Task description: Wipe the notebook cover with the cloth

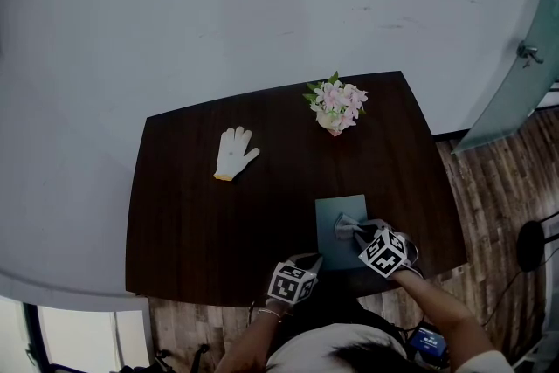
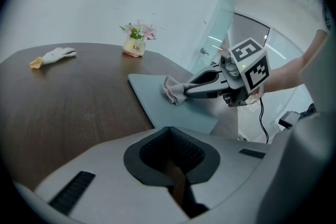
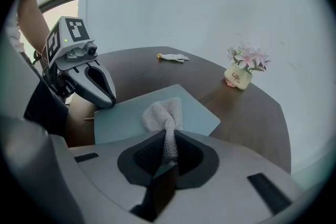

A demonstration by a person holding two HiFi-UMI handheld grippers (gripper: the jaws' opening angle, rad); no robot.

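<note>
A grey-blue notebook (image 1: 336,212) lies flat near the front right edge of the dark table (image 1: 201,223). On its cover rests a bunched grey cloth (image 1: 348,227), pinched by my right gripper (image 1: 360,233), which is shut on it. In the right gripper view the cloth (image 3: 164,113) rises out of the jaws onto the notebook (image 3: 199,115). My left gripper (image 1: 313,262) hovers at the notebook's near left corner, shut and holding nothing. The left gripper view shows the right gripper (image 2: 185,93) pressing the cloth (image 2: 172,91) onto the notebook (image 2: 157,99).
A white glove (image 1: 234,153) lies at the table's far left. A small pot of pink flowers (image 1: 337,107) stands at the far edge, behind the notebook. A glass panel (image 1: 515,65) and wooden floor lie to the right.
</note>
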